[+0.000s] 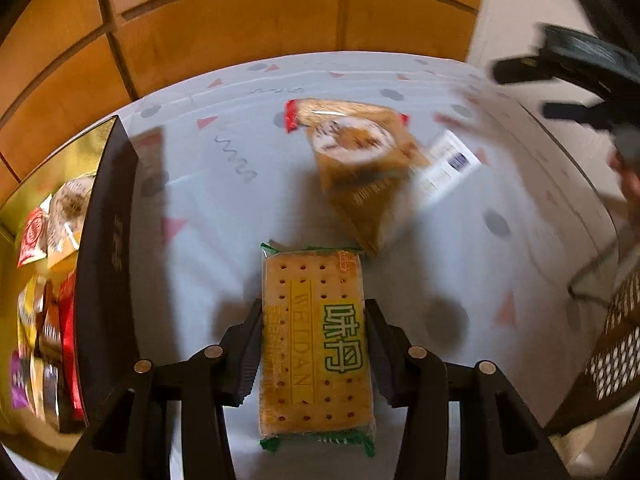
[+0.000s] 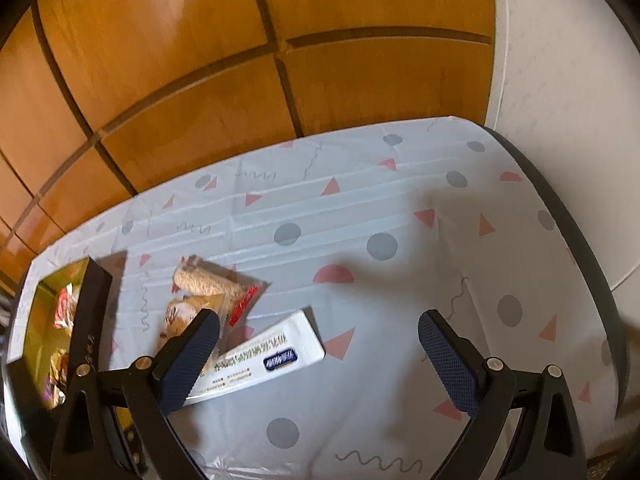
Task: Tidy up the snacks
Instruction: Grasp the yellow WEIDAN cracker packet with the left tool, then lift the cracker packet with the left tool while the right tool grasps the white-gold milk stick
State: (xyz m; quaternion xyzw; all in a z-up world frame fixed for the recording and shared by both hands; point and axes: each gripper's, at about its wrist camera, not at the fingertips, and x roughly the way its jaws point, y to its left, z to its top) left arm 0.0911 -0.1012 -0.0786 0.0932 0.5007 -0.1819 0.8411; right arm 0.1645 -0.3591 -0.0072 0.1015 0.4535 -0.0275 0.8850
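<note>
The cracker packet (image 1: 316, 344) is gripped between the fingers of the left tool (image 1: 314, 344), above the tabletop (image 1: 224, 216). A carry to the box (image 1: 106, 264) at the left is judged next. The right tool (image 2: 320, 352) is held open and empty.

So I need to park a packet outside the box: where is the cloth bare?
Bare: the tablecloth from the white packet toward the wall, and the strip between box and cracker pack. Crowded: the brown snack bags.

Box (image 1: 108, 248) at table's (image 1: 224, 208) left edge, snacks inside. Cracker pack (image 1: 316, 344) near centre; bag (image 1: 360, 160) and sachet (image 1: 450, 164) farther right.
</note>
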